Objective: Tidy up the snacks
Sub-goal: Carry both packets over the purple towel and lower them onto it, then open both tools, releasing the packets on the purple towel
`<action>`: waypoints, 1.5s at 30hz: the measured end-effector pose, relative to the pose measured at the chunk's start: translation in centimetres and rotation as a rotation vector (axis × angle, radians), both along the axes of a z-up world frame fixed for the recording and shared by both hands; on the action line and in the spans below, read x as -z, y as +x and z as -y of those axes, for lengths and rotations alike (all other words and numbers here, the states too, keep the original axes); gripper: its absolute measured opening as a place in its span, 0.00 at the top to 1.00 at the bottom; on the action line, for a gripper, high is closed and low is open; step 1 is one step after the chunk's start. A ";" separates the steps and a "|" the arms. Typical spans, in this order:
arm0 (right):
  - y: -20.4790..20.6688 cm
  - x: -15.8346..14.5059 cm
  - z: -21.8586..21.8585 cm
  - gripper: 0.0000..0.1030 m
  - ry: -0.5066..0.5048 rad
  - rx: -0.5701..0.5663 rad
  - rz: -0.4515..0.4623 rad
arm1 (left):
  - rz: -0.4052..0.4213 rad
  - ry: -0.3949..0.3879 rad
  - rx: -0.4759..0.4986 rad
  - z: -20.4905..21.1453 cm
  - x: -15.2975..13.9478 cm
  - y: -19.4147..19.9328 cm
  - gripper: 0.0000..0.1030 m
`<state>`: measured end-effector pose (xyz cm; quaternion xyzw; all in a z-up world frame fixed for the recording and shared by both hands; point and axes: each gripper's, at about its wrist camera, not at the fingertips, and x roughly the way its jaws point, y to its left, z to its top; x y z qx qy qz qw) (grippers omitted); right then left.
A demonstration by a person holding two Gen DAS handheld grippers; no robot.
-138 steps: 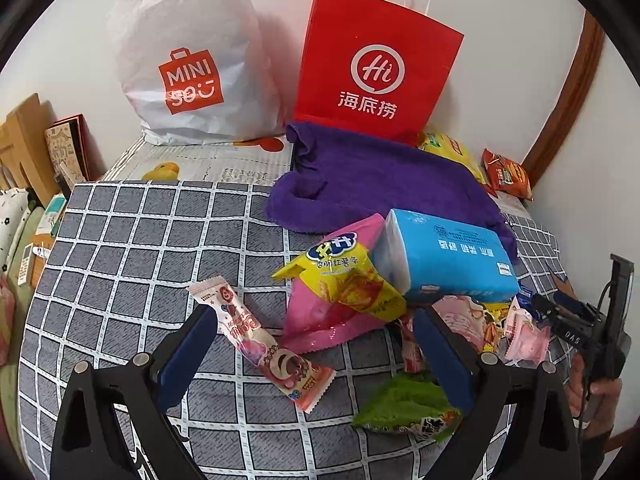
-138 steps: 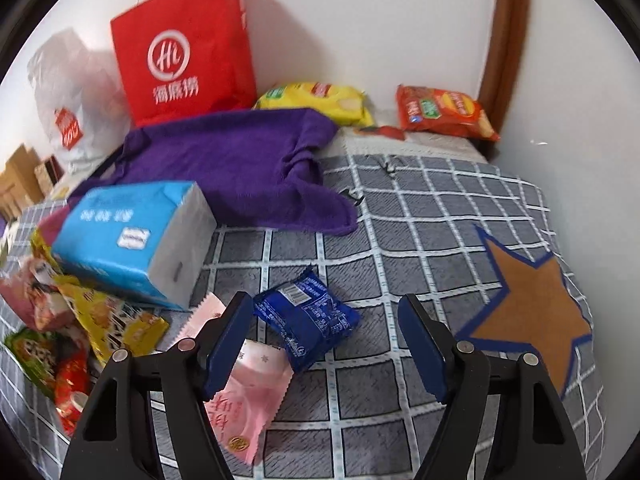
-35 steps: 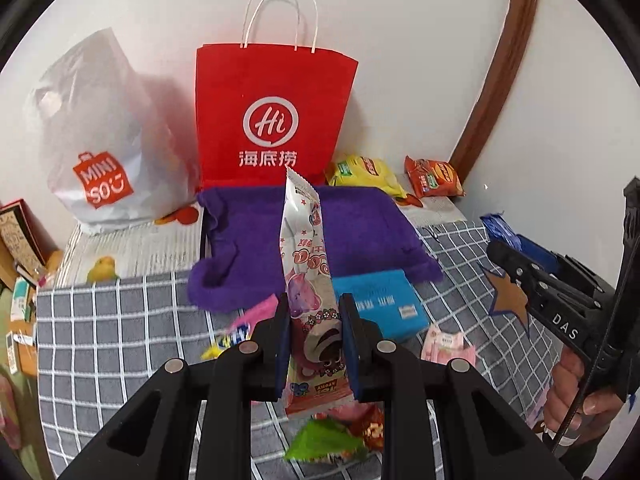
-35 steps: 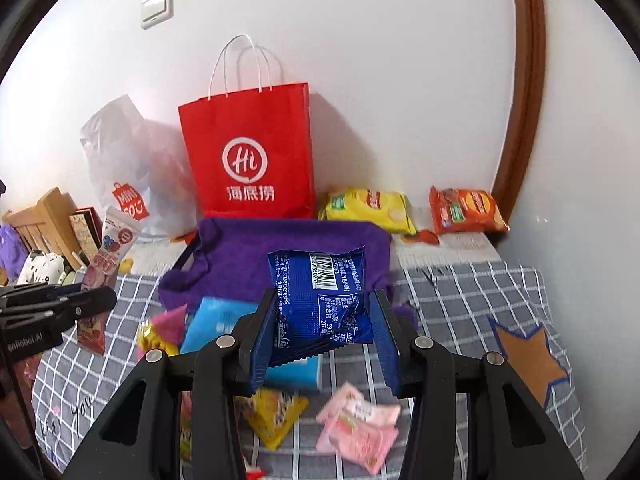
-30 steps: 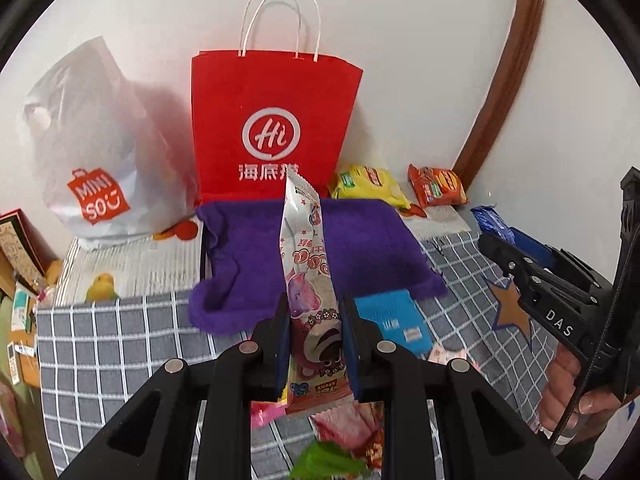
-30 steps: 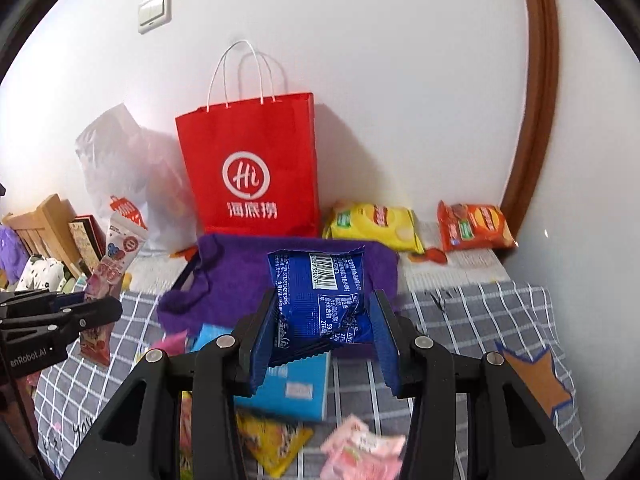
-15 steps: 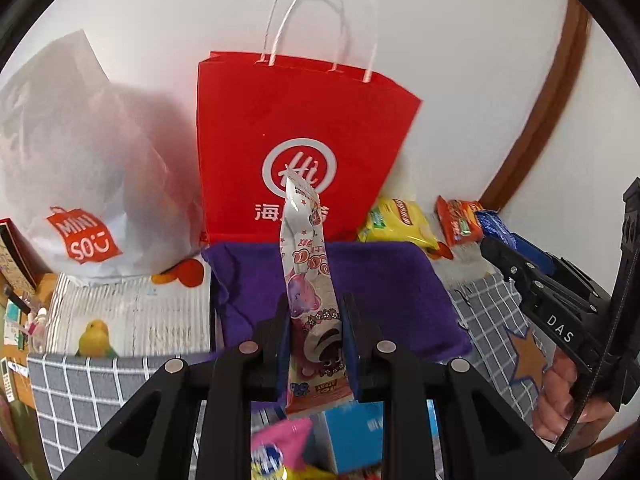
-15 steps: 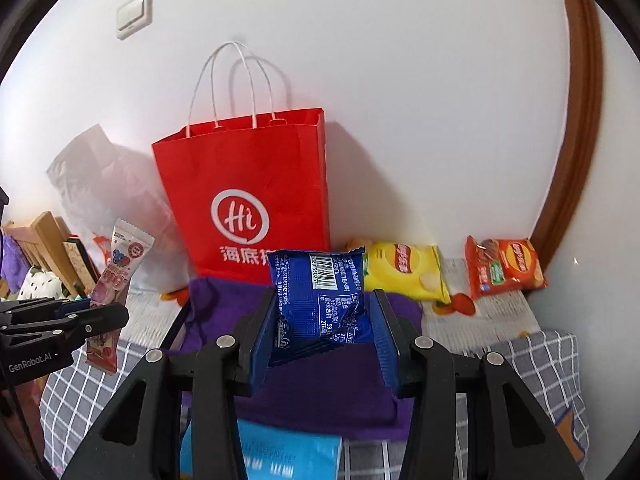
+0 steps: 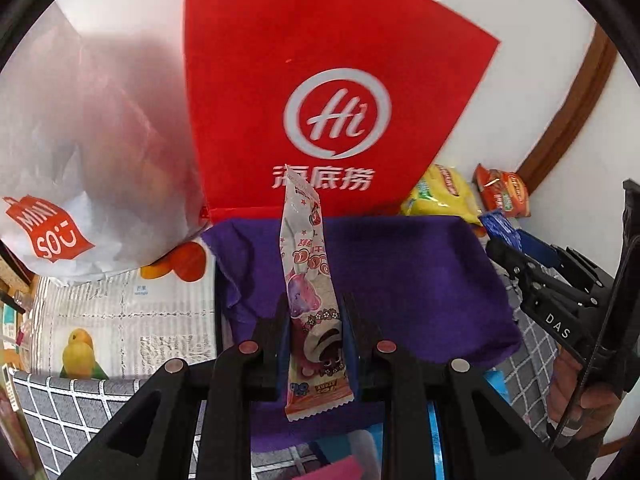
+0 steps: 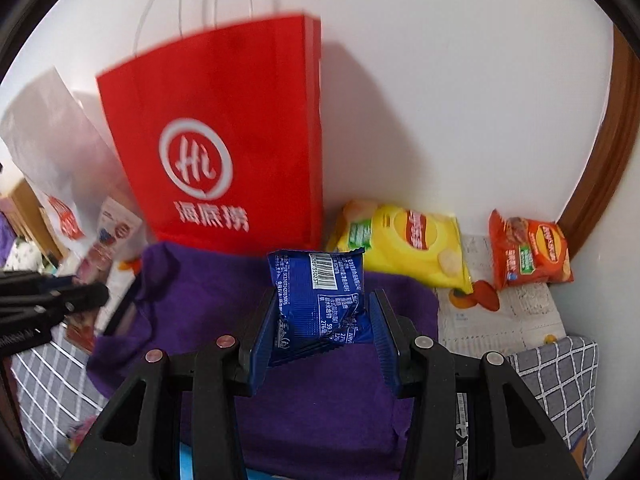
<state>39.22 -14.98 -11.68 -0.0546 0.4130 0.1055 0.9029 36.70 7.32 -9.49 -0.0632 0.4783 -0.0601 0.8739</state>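
My left gripper (image 9: 314, 320) is shut on a long pink-and-white snack packet (image 9: 308, 280) that stands upright between its pads, over the purple cloth bag (image 9: 400, 272). A blue snack packet (image 10: 320, 296) with a barcode is pinched in my right gripper (image 10: 322, 316), also above the purple cloth bag (image 10: 208, 304). Close behind both stands the red paper bag (image 9: 320, 92) (image 10: 224, 140). At the right edge of the left wrist view, the right gripper (image 9: 508, 240) shows with its blue packet. The left gripper (image 10: 96, 294) with the pink packet shows at the left of the right wrist view.
A white plastic bag (image 9: 80, 140) leans left of the red one. A yellow chip bag (image 10: 404, 240) and an orange chip bag (image 10: 528, 250) lie by the wall at the right. The grey checked cover (image 10: 560, 376) and newspaper (image 9: 132, 320) lie below. A brown door frame (image 10: 608, 140) stands right.
Both grippers, still holding their packets, have moved forward and down toward the red bag and purple cloth. The loose snacks on the checked cover have dropped out of view.
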 end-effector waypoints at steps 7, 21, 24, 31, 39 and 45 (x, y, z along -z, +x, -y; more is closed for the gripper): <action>1.3 2.0 0.6 0.56 -0.026 0.007 -0.054 | -0.044 0.000 -0.059 -2.1 1.5 1.1 0.79; 2.0 4.7 0.1 0.56 -0.078 -0.007 -0.155 | -0.130 0.002 -0.022 -0.7 4.1 1.7 0.79; 2.1 5.2 0.0 0.56 -0.090 -0.007 -0.175 | -0.142 0.004 -0.010 -0.2 4.5 1.8 0.79; 2.3 5.8 -0.3 0.56 -0.103 -0.001 -0.199 | -0.160 0.028 0.012 1.0 5.3 1.9 0.79; 2.3 5.7 -0.6 0.55 -0.107 -0.008 -0.203 | -0.160 0.037 0.026 1.8 5.3 1.9 0.79; 1.8 4.4 -0.7 0.44 -0.094 -0.009 -0.176 | -0.166 0.028 0.031 1.7 5.4 1.9 0.77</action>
